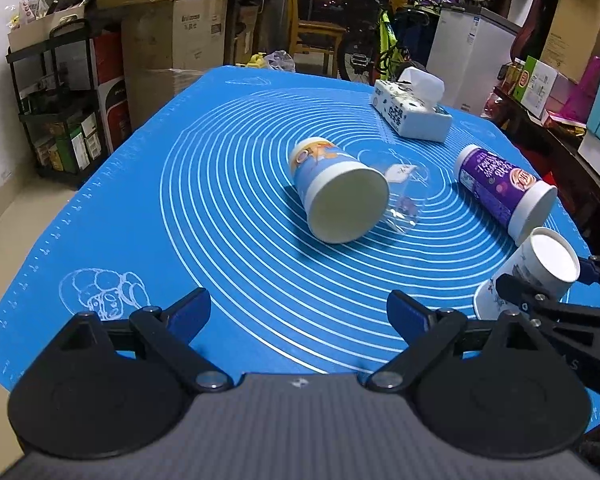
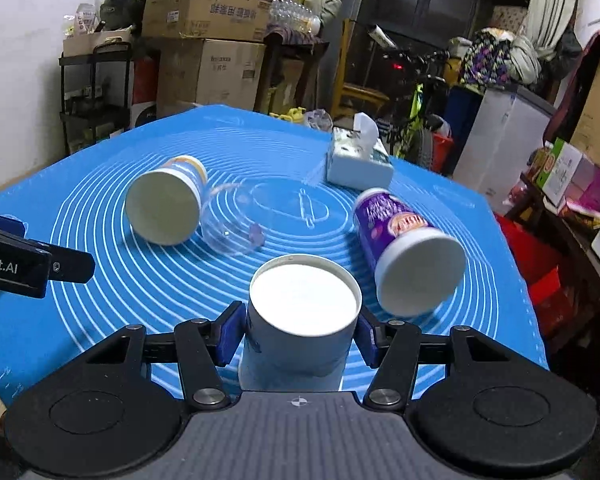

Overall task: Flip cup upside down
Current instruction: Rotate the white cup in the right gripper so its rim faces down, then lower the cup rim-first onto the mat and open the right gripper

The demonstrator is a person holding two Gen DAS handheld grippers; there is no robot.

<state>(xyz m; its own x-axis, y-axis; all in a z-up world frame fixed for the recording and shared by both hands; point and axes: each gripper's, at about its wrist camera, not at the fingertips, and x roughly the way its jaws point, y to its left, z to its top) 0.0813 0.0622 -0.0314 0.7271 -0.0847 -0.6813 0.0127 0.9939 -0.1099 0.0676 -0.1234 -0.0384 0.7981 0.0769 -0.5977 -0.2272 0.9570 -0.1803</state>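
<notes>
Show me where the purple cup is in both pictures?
Left wrist view: the purple cup lies on its side at the right, just past the white cup in the right tongs.
Right wrist view: the purple cup lies right of centre.
Shared landmark: the tissue box sits behind it.

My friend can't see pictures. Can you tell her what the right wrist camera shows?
The right tongs squeeze a white paper cup, flat bottom up, on a blue mat. Behind it, a blue cup, a clear cup and a purple cup lie on their sides, near a tissue box.
</notes>
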